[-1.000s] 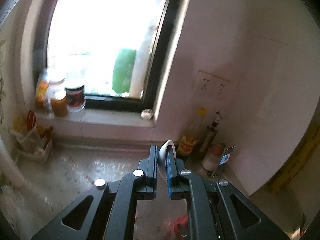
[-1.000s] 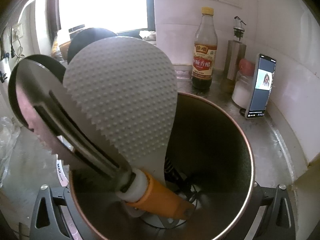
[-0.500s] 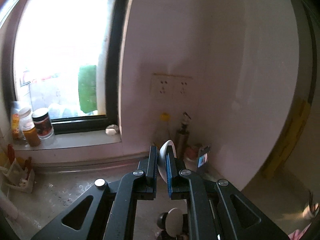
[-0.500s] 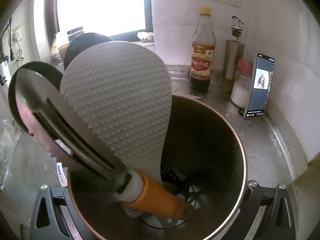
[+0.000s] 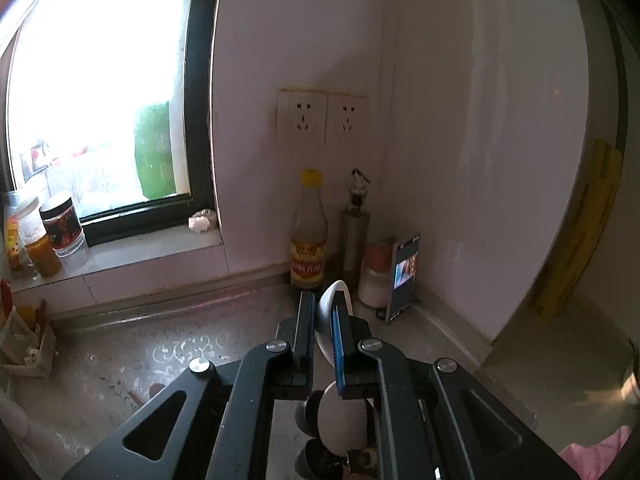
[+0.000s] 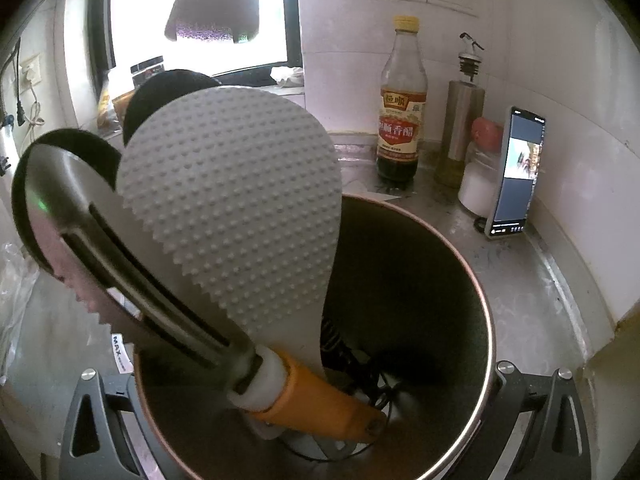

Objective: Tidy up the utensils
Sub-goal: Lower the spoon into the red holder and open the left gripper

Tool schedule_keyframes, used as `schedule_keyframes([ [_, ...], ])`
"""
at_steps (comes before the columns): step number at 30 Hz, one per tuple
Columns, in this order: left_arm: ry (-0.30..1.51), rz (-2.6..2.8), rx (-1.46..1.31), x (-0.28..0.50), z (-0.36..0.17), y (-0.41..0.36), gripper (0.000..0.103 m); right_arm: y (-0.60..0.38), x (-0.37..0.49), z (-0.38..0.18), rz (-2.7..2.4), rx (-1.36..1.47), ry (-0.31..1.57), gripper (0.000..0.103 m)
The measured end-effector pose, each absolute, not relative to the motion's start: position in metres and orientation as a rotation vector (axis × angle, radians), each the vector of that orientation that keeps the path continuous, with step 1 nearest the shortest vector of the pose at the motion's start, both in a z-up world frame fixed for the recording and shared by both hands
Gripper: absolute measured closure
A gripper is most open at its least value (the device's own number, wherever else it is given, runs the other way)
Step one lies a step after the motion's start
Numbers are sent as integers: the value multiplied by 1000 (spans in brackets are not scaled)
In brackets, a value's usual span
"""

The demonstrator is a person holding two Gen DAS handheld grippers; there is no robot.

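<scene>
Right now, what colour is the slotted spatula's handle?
Orange handle, white collar; right wrist view.

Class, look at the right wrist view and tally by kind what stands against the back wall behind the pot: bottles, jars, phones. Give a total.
Bottles: 2, the vinegar bottle and the steel oil bottle
Jars: 1, the white jar
Phones: 1, the phone
Total: 4
</scene>
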State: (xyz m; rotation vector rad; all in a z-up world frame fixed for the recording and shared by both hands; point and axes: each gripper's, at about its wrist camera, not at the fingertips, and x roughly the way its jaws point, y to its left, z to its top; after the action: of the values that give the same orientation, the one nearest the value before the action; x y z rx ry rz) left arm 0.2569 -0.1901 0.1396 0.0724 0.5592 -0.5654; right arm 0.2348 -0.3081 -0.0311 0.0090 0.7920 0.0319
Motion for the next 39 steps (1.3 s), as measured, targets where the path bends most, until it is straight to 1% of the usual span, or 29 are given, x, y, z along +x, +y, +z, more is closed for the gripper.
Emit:
schedule_keyframes([
  [8,552,-560,127,252,127,-199,95,-309,237,-31,27,1,792,0],
  [22,635,-567,106,261,100,-196,95,-306,240,-31,33,-22,790,0],
  [39,736,-618,55,252,92,-190,95,-304,242,-31,32,-30,798,0],
])
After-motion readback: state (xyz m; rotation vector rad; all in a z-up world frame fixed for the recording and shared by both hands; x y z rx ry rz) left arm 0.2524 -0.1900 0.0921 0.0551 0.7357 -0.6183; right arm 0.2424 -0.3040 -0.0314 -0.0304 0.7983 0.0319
